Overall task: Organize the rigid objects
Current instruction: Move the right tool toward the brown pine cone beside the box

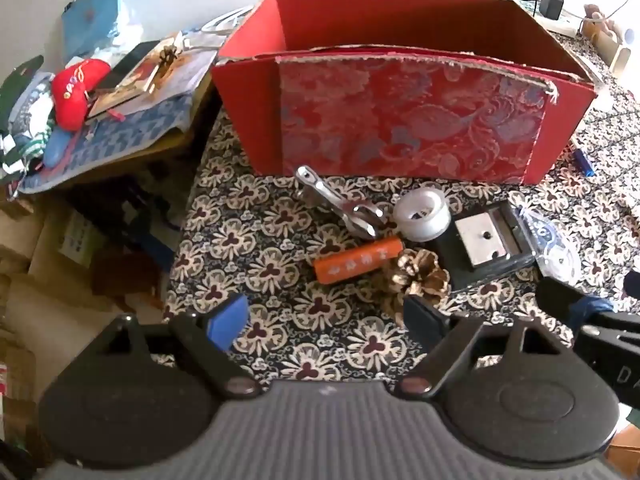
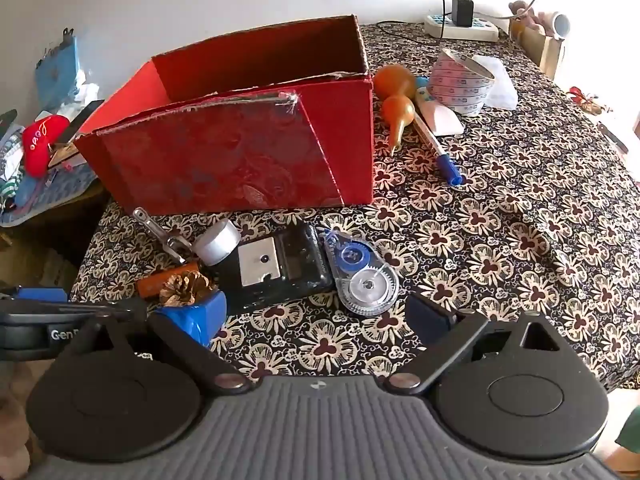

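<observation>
While both of my tools hang tilted down over a table covered in a dark flowered cloth (image 2: 520, 216), my left gripper (image 1: 326, 320) stands wide with nothing between its blue pads, and my right gripper (image 2: 316, 320) stands just as wide, also empty.

An open red box (image 1: 400, 120) sits at the back of the table, its worn front wall facing me; what lies inside it I cannot tell. Along the foot of that wall lies a tight cluster: a metal tool (image 1: 340, 204), a roll of clear tape (image 1: 420, 214), an orange tube (image 1: 356, 264), a golden pine cone (image 1: 420, 276), a black block with a metal plate (image 1: 484, 244), and a clear correction-tape dispenser (image 2: 364, 276). The pine cone touches the orange tube and sits just beside the black block.

To the left, the table edge drops away close to the cluster, with a cluttered lower surface (image 1: 100, 140) beyond. To the right of the box lie an orange gourd (image 2: 396, 96), a blue-capped pen (image 2: 436, 148) and a measuring-tape roll (image 2: 460, 80). The widest bare cloth is at the right, reaching toward the table's rounded edge. A strip of bare cloth also lies between my pads and the cluster.
</observation>
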